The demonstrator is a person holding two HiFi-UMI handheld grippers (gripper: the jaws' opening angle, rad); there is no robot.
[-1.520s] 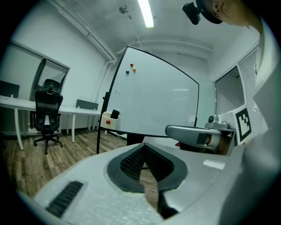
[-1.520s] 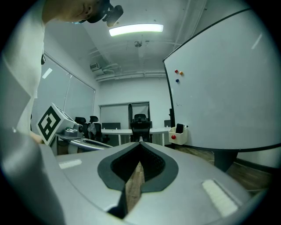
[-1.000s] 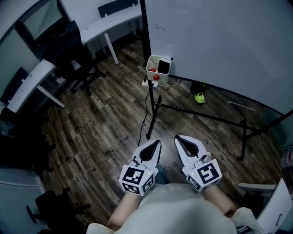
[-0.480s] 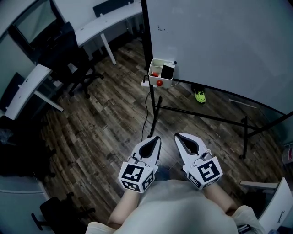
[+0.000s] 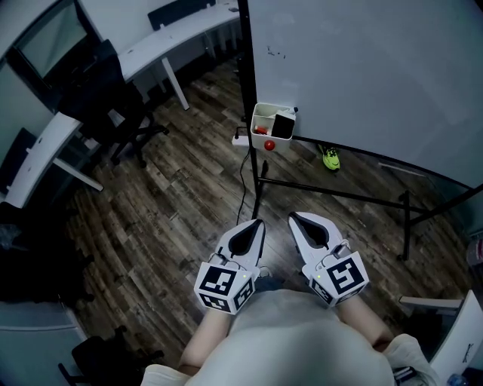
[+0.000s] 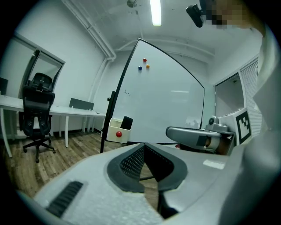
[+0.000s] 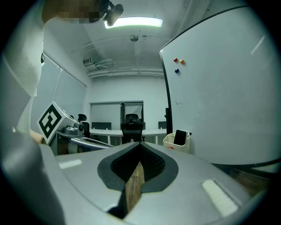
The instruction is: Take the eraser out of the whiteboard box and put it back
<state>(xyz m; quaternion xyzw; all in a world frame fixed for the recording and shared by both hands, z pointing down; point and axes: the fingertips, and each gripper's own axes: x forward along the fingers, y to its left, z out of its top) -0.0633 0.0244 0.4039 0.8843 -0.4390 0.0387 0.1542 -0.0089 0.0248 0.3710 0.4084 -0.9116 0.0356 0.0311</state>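
Both handheld grippers are seen clenched and empty at the bottom of the head view, the left gripper (image 5: 256, 225) and the right gripper (image 5: 294, 219) held side by side close to the person's body, with only floor showing in the gaps behind their closed tips. The eraser (image 5: 283, 126), a dark, flat rectangular block, is stood upright in the right-hand part of the whiteboard box (image 5: 262, 119), well apart from the grippers at their 12 o'clock. The box is a small white open-topped tub fixed at the lower left corner of the whiteboard (image 5: 362, 68), with a red ball (image 5: 269, 145) on its front at 6 o'clock and something red inside at 9 o'clock of the eraser. The room is floored in dark wood planks (image 5: 173, 203); white desks (image 5: 173, 38) and a black office chair (image 5: 113, 98) are placed at 10 o'clock, and a yellow-green object (image 5: 329, 158) lies under the board's black stand (image 5: 332, 188). From the left gripper view, three coloured magnets (image 6: 144, 63) high on the board and a ceiling lamp (image 6: 155, 11) are made out, none of them caught from the head. The stand's feet and the floor beneath the board are shown only from above.
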